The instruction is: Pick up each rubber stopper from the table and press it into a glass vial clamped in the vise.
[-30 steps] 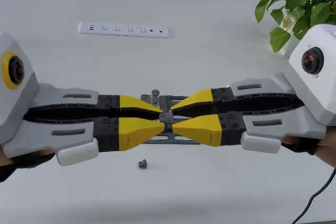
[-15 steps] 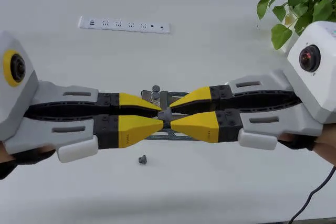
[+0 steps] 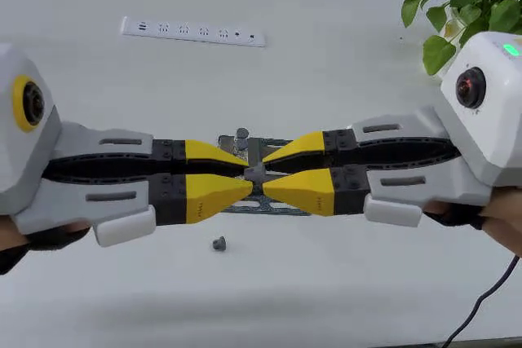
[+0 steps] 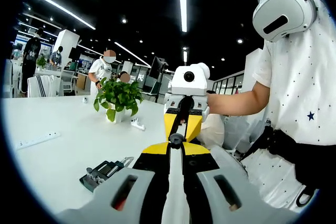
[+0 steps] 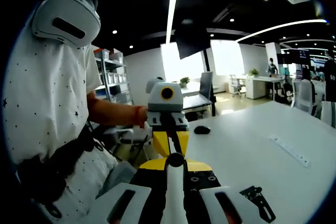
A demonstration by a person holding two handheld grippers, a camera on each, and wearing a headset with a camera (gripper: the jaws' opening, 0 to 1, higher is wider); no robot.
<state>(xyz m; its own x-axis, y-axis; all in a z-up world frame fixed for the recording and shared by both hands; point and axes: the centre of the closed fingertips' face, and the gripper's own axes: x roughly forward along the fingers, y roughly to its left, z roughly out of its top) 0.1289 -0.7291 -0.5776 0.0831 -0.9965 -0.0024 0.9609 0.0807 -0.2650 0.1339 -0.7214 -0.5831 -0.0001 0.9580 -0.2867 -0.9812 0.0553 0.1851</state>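
Above the vise [image 3: 261,148], I hold the left gripper [image 3: 245,179] and right gripper [image 3: 267,178] both pinched tip-to-tip on one rubber stopper [image 3: 255,174], seemingly mid-handover; next, one lets go while the other presses it down.

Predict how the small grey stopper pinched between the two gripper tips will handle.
The stopper looks tiny beside the yellow jaws, so it is probably light. Its matte grey surface suggests grippy, slightly squashy rubber that is unlikely to slip. It looks rounded, so if dropped on the table it might roll.
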